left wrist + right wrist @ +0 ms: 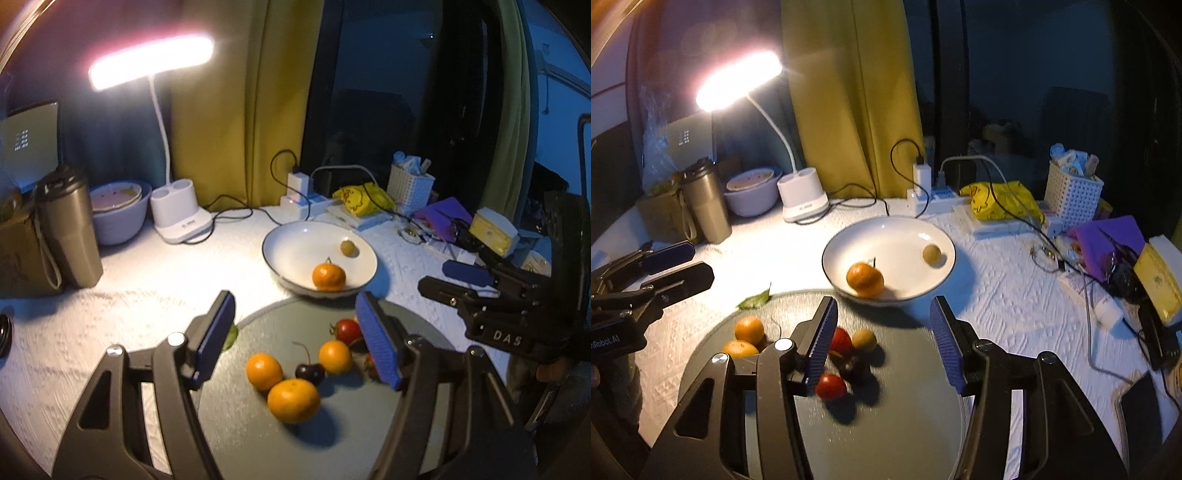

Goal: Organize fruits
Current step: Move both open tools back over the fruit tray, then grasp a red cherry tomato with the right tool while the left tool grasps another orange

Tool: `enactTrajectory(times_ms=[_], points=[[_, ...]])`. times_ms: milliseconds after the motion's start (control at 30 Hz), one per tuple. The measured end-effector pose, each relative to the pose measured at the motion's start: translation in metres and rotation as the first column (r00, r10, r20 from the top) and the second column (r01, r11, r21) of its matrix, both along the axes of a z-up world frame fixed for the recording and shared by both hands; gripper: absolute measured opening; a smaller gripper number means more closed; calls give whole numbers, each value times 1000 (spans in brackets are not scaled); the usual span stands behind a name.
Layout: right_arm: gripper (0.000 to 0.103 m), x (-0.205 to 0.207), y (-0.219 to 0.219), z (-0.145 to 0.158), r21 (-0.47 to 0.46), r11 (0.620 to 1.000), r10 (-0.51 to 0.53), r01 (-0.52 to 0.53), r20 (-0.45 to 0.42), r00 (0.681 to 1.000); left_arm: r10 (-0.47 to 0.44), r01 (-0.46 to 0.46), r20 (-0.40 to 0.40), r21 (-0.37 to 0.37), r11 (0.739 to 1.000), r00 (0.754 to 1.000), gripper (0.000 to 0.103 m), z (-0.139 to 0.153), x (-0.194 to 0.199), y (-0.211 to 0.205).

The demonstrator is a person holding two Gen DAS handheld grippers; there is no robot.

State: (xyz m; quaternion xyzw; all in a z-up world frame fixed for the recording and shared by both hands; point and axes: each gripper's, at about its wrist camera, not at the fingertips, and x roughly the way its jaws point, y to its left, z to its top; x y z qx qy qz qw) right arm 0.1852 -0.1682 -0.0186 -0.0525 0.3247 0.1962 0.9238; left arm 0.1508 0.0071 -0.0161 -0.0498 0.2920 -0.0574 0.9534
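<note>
A grey round tray (258, 435) (905, 406) holds several fruits: small oranges (293, 400) (749, 329), a dark cherry (310, 372) and red cherry tomatoes (347, 331) (830, 386). Behind it a white bowl (295, 243) (905, 236) holds an orange (328, 277) (865, 279) and a small green-yellow fruit (349, 248) (931, 254). My left gripper (295, 317) is open and empty over the tray. My right gripper (882, 317) is open and empty over the tray's far side; it also shows in the left wrist view (443, 277).
A lit desk lamp (177, 218) (801, 199), a metal tumbler (68, 229), a stacked bowl (118, 210), a power strip with cables (934, 192), a yellow bag (1001, 199), a white basket (1071, 192) and clutter at the right stand on the white cloth. A leaf (755, 299) lies by the tray.
</note>
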Motion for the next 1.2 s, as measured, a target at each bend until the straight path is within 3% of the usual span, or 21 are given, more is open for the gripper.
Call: enactTrajectory(times_ms=[400, 833, 1067, 1200], points=[[57, -16, -5, -29, -73, 997, 4, -4, 0, 1000, 27, -25, -74, 23, 999, 997, 69, -41, -21, -3], [57, -12, 1, -62, -19, 998, 51, -54, -133, 990, 21, -16, -170, 32, 999, 985, 69, -71, -11, -6], [57, -14, 14, -65, 12, 993, 116, -116, -159, 980, 20, -14, -211, 26, 1000, 977, 69, -81, -1, -5], [48, -14, 21, -71, 10, 989, 144, -144, -177, 974, 0, 2, -232, 7, 1000, 973, 68, -85, 4, -5]])
